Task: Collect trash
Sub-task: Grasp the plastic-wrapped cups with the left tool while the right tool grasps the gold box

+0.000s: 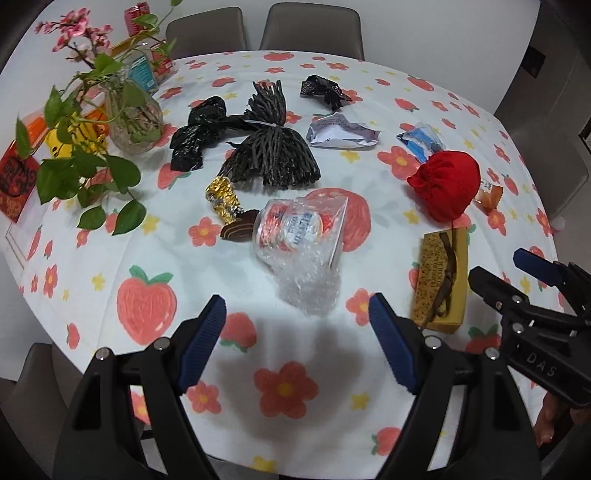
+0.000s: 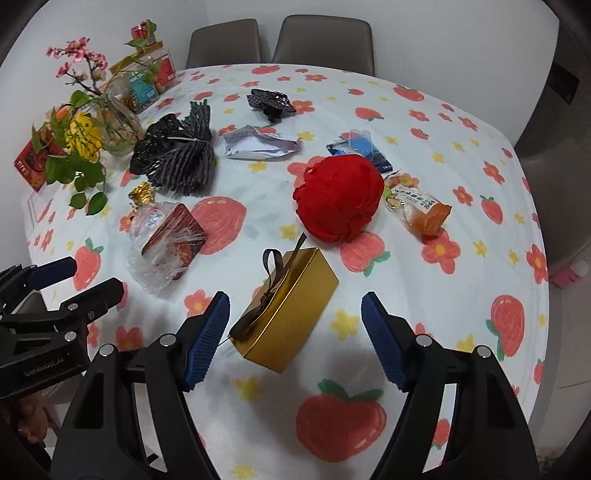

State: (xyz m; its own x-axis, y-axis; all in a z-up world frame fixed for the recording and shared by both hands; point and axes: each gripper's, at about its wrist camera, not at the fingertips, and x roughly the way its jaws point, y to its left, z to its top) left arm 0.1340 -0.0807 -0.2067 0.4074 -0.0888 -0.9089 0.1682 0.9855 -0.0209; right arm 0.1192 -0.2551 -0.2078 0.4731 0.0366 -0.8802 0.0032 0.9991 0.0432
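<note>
Litter lies across the flowered tablecloth (image 1: 147, 258). There is a clear plastic bag with a red-and-white wrapper (image 1: 299, 240) (image 2: 166, 243), a gold box with a brown ribbon (image 1: 443, 280) (image 2: 291, 310) and a red crumpled ball (image 1: 447, 181) (image 2: 340, 195). Farther back lie a black shredded bundle (image 1: 273, 147) (image 2: 184, 158), crumpled white paper (image 1: 340, 133) (image 2: 258, 146), gold foil (image 1: 221, 195) and an orange snack packet (image 2: 417, 206). My left gripper (image 1: 299, 339) hangs open and empty, just short of the plastic bag. My right gripper (image 2: 297, 336) is open above the gold box, with no pad touching it.
A glass vase with leafy stems (image 1: 135, 122) (image 2: 114, 125) and boxes stand at the back left. Two grey chairs (image 1: 310, 26) (image 2: 321, 40) are behind the table. A black patterned wrapper (image 1: 325, 92) and a blue-white packet (image 2: 358, 147) lie toward the back. The table's rim (image 2: 535, 332) curves down the right side.
</note>
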